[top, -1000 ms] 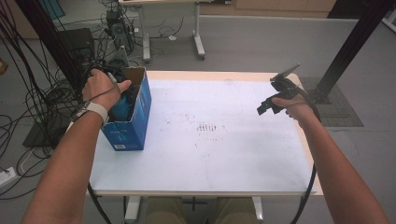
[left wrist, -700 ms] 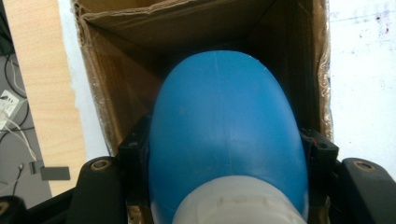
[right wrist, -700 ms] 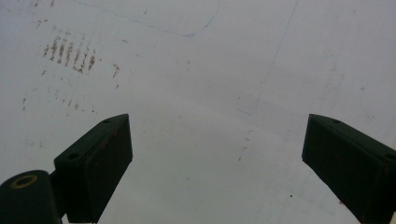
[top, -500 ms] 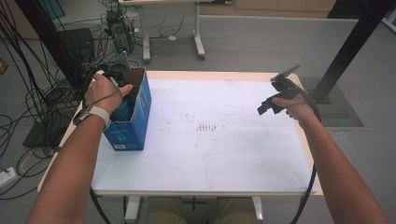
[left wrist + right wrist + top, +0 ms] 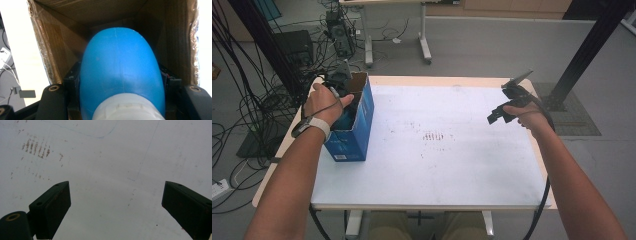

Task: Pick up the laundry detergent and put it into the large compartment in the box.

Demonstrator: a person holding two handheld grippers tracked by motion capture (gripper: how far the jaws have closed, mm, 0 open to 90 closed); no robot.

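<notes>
From the high view I see my left gripper (image 5: pixel 343 82) at the upper left of the frame, dipped into the open top of a blue cardboard box (image 5: pixel 354 131) that stands on the left edge of the table (image 5: pixel 452 180). In the left gripper view a blue bottle (image 5: pixel 121 72) with a white cap (image 5: pixel 127 108) sits low and centre, pressed between the two black jaws, so that gripper is clamped on it, with the bottle inside the box's brown cardboard walls (image 5: pixel 50 45). The left hand (image 5: pixel 324 102) wears a white wristband.

My right gripper (image 5: pixel 507 107) hovers at the right of the high view, above the table near its right edge, well apart from the box. In the right gripper view its jaws stand wide apart at the lower corners, with nothing between them but bare tabletop.

The surface is a white sheet on a pale wooden top (scuffed, with a patch of small reddish-brown marks (image 5: pixel 434 136) near the middle of the frame, and faint blue pen lines in the right gripper view). Around it is a grey floor, a tangle of black cables (image 5: pixel 257 100) at the left, a second table's white legs (image 5: pixel 424 45) at the top centre, and a black post (image 5: pixel 587 55) slanting at the upper right.
</notes>
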